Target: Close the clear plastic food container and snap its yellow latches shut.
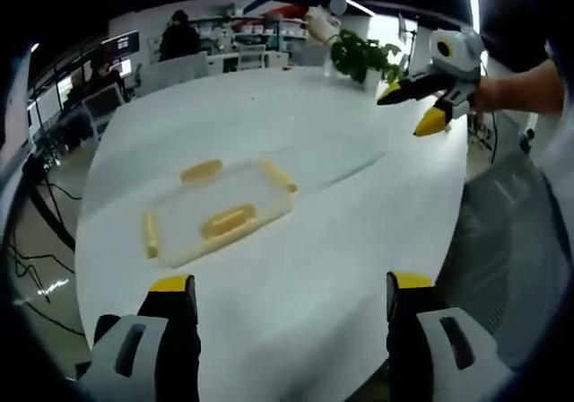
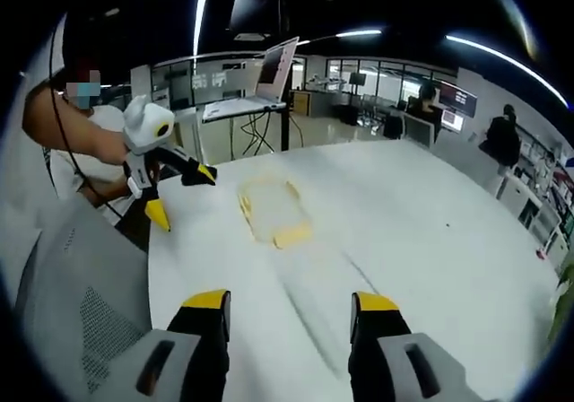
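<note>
The clear plastic container (image 1: pixel 220 209) lies flat on the white table (image 1: pixel 341 240) with its lid resting on top and yellow latches (image 1: pixel 202 170) around its edges. I cannot tell whether they are snapped. My left gripper (image 1: pixel 289 285) hovers open just short of it, nothing between its jaws. My right gripper (image 1: pixel 411 108) is held open in the air, well off to the far right of the container. From the right gripper view the container (image 2: pixel 273 209) sits mid-table ahead of my open right gripper (image 2: pixel 291 301), and the left gripper (image 2: pixel 182 194) hangs open to its left.
A potted plant (image 1: pixel 363 56) stands at the table's far edge. A grey mesh chair (image 1: pixel 511 240) sits by the table's side. A laptop on a stand (image 2: pixel 273 65) is beyond the table. A person (image 2: pixel 81 142) holds the grippers; desks and other people fill the background.
</note>
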A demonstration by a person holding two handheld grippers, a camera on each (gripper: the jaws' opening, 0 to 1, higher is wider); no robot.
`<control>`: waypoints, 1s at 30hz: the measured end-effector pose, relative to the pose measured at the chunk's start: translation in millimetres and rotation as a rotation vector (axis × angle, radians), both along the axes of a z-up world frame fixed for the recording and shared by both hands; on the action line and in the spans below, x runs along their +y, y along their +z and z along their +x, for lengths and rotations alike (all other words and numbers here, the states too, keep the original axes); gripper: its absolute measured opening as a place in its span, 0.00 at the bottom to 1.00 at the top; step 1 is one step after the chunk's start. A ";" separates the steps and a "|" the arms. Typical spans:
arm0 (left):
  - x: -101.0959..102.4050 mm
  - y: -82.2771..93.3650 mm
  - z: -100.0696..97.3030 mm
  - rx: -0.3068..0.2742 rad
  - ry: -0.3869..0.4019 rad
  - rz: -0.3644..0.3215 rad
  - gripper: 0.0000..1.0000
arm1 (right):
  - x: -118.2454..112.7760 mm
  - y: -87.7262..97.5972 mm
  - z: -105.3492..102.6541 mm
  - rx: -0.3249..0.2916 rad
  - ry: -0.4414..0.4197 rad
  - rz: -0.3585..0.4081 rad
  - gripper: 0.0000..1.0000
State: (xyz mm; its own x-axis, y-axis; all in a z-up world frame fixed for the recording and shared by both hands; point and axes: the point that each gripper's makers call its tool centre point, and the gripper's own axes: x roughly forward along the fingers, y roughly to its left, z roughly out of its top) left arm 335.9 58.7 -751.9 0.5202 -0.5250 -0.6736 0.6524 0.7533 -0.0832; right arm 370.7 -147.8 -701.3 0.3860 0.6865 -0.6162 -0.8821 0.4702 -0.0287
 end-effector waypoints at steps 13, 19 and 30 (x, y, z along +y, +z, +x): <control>0.6 -4.7 0.0 0.012 -0.093 0.042 0.85 | 13.2 -6.5 1.2 0.030 0.072 -0.028 0.52; 3.9 -3.7 4.3 0.015 -0.110 0.046 0.85 | 17.5 -6.0 4.3 0.040 0.120 -0.049 0.52; 18.2 -4.2 12.6 0.034 -0.138 0.071 0.83 | 25.0 -9.6 10.3 0.043 0.177 -0.089 0.52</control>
